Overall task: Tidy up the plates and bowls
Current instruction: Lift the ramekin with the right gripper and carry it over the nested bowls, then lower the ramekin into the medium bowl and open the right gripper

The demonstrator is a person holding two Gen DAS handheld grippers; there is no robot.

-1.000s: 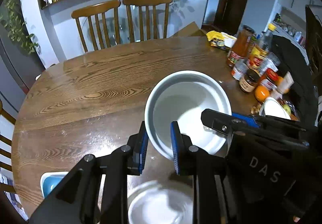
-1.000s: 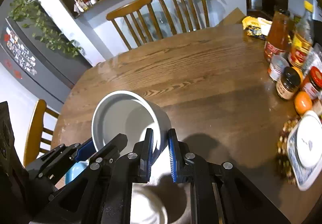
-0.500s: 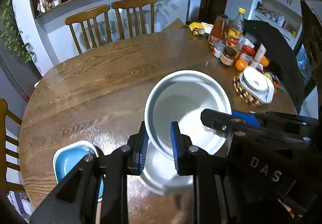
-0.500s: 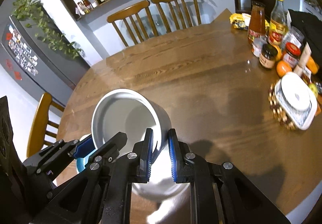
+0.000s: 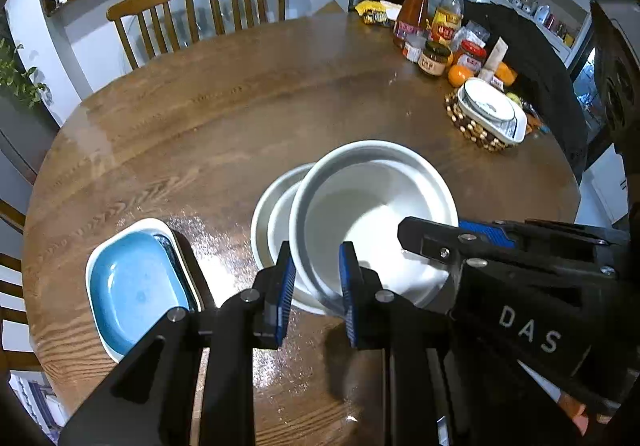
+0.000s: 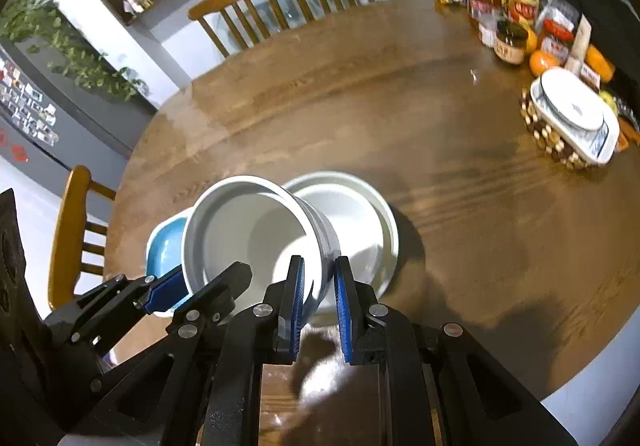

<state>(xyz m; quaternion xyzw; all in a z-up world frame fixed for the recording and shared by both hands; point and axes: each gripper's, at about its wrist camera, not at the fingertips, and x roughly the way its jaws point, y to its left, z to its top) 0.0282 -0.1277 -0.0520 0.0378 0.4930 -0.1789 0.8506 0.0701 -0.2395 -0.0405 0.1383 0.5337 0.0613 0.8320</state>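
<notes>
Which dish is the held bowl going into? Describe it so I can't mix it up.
On the round wooden table, look at the near edge just ahead of both grippers. The white dish sits there flat on the wood, right under the tilted white bowl gripped by its rim. Unlike the blue rectangular dish beside it, it is round and plain white.

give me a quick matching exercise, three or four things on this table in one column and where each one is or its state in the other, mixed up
Things:
1. white bowl
2. blue dish
3. orange
4. white plate

States:
a. flat on the table, under the held bowl
b. beside the jars at the far right
c. gripped at its rim by both grippers, tilted
d. near the table's left edge

Pairs: 1-c, 2-d, 3-b, 4-a
</notes>
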